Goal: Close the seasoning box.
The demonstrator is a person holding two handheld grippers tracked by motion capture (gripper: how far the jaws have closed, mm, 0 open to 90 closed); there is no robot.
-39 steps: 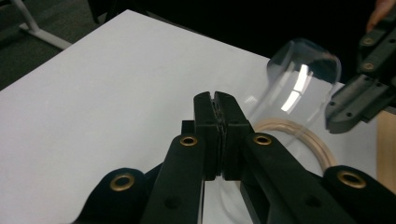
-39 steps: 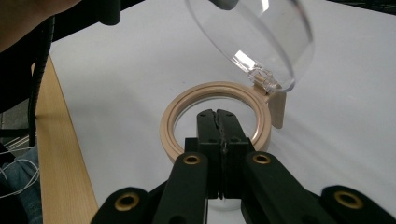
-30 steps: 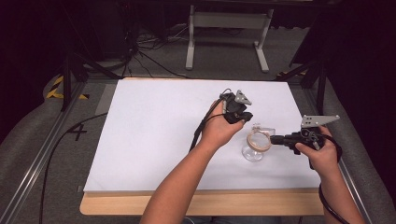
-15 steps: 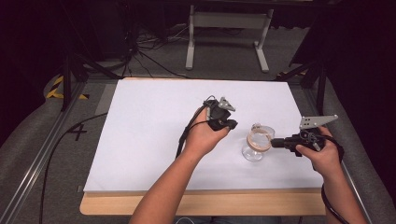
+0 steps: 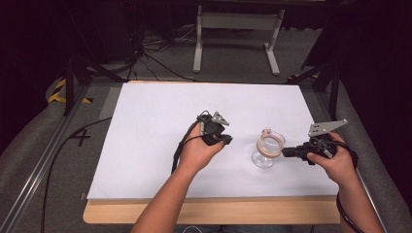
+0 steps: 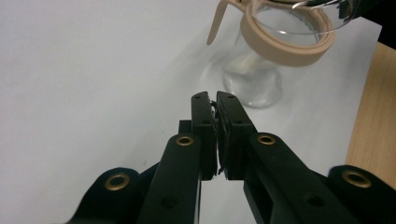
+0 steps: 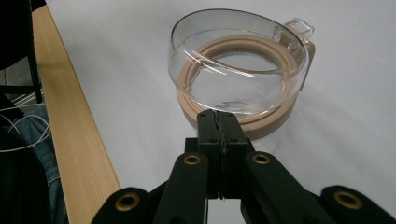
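Since the earlier frames the left gripper (image 5: 224, 141) has come away from the glass jar (image 5: 266, 150) toward the middle of the white sheet (image 5: 160, 131), sinking lower as it went, while the right gripper (image 5: 286, 152) and the jar have kept their place. The left gripper now sits well apart from the jar, on the side opposite the right gripper, with the person's left hand (image 5: 197, 151) wrapped around its body and its cable looping back from the jar side. In the left gripper view its 2 black jaws (image 6: 215, 135) stand almost together with a thin slit between the pads and nothing in it; they have just been parting slightly. Beyond their tips that view shows the jar's clear base resting on the sheet and its tan rubber ring (image 6: 285, 44) with a loose tab.

The jar stands upright on the sheet, near the wooden table edge (image 5: 218, 213). The right gripper, held in the right hand (image 5: 337, 162), lies level and reaches the jar's rim from the side away from the left gripper. In the right gripper view its jaws (image 7: 219, 123) are pressed fully together, their tips at the tan ring (image 7: 233, 116) just below the clear glass lid (image 7: 238, 60); whether they pinch the ring cannot be told.
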